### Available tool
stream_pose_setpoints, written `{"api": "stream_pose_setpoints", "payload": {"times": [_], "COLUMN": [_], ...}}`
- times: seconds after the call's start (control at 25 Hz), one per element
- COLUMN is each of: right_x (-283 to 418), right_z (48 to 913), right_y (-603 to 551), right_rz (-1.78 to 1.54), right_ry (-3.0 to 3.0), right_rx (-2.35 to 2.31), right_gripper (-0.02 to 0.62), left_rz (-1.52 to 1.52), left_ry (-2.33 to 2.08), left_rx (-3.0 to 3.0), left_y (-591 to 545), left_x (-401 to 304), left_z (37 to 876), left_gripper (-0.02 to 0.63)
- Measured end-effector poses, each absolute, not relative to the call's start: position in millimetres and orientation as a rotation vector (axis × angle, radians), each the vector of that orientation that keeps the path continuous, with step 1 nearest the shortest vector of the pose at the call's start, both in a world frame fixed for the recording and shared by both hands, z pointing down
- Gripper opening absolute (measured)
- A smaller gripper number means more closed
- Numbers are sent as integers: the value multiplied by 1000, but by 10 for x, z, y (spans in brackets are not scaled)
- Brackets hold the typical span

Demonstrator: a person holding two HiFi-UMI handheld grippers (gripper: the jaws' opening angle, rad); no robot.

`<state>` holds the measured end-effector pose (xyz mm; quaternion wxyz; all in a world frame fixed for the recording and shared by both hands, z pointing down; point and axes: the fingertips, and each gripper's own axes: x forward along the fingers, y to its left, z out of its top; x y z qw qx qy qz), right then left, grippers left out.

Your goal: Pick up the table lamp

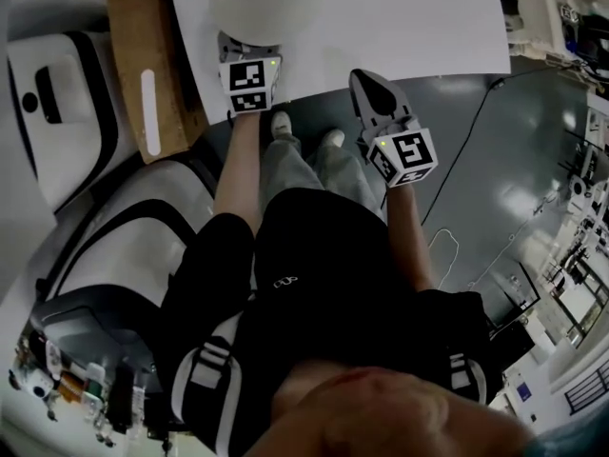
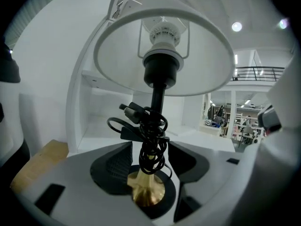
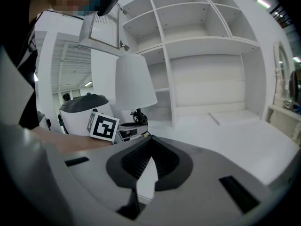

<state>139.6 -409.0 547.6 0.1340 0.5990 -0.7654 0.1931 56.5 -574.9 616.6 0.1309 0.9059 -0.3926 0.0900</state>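
The table lamp stands on the white tabletop, its white shade point(image 2: 164, 55) above a black stem wound with black cord point(image 2: 151, 131) and a brass base point(image 2: 146, 188). My left gripper point(image 2: 151, 166) is open around the lower stem, with a gap between each dark pad and the stem. From the head view, the left gripper point(image 1: 247, 48) reaches under the shade point(image 1: 262, 3). To its right, my right gripper point(image 1: 365, 80) hangs off the table's edge, shut and empty. In the right gripper view the lamp point(image 3: 135, 81) stands left of the right gripper point(image 3: 151, 144).
A white shelf unit point(image 3: 207, 55) rises behind the table point(image 1: 409, 27). A wooden board point(image 1: 143, 65) and a white-and-black rounded machine point(image 1: 57, 103) lie to the left. A thin cable point(image 1: 466, 150) runs over the grey floor on the right.
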Motion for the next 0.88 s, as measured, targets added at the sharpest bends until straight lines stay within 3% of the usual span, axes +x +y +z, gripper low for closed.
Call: {"api": "stream_pose_setpoints", "payload": {"times": [0.28,0.48,0.88], "right_x": [1437,1370,1563], "right_z": [5535,5548,5396], "right_y": [-4074,-4062,-3953], "right_rz": [596,585,576], "right_ry": [-2212,-2225,-2223], "right_rx": [1734,1712,1781], "right_gripper": [17,17,17], "left_rz": [309,294,218], "left_ry": [-1076,-1030,-989], "left_rx": [2697,2806,2835], "left_y": [-5896,-5874,-5630], "left_x": [748,919,991], "left_z": [6057,5856,5414], "left_gripper": [241,171,161]}}
